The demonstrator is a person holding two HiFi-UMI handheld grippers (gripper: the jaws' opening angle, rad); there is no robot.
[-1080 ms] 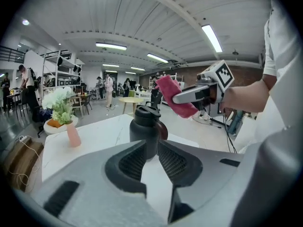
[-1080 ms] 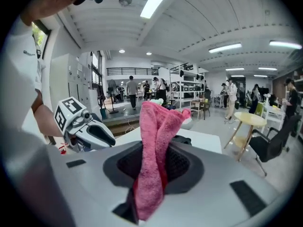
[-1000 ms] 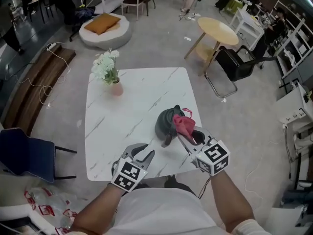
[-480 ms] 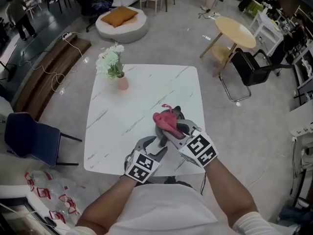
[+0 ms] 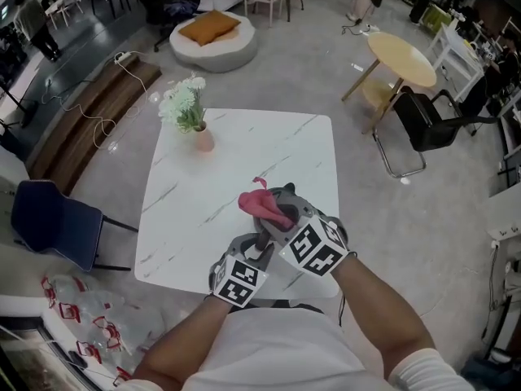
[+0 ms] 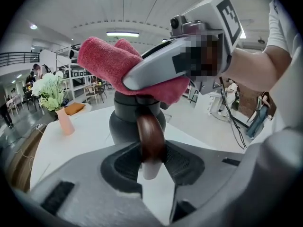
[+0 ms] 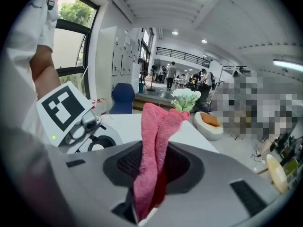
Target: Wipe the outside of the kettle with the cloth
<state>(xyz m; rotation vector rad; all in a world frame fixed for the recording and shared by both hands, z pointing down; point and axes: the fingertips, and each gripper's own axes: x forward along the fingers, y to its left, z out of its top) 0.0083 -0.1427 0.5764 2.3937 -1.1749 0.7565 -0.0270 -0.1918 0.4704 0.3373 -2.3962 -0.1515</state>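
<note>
A dark grey kettle (image 5: 290,199) stands near the front edge of the white marble table (image 5: 203,177). My left gripper (image 5: 262,248) reaches it from below. Its jaws are closing, and the pads press on the kettle's brown handle (image 6: 150,136) between them. My right gripper (image 5: 281,218) is shut on a pink cloth (image 5: 260,204) and lies over the top of the kettle, so the cloth drapes its upper left side. In the left gripper view the cloth (image 6: 109,60) sits above the kettle body (image 6: 124,122). Most of the kettle is hidden by the grippers in the head view.
A pink vase of white flowers (image 5: 191,112) stands at the table's far left corner. On the floor are a blue chair (image 5: 49,222) left, a round wooden table (image 5: 399,55), a black chair (image 5: 431,125) and a pouf with an orange cushion (image 5: 213,35).
My left gripper moved forward to the kettle and took hold of its handle. My right gripper rolled and carried the cloth leftward over the kettle's top.
</note>
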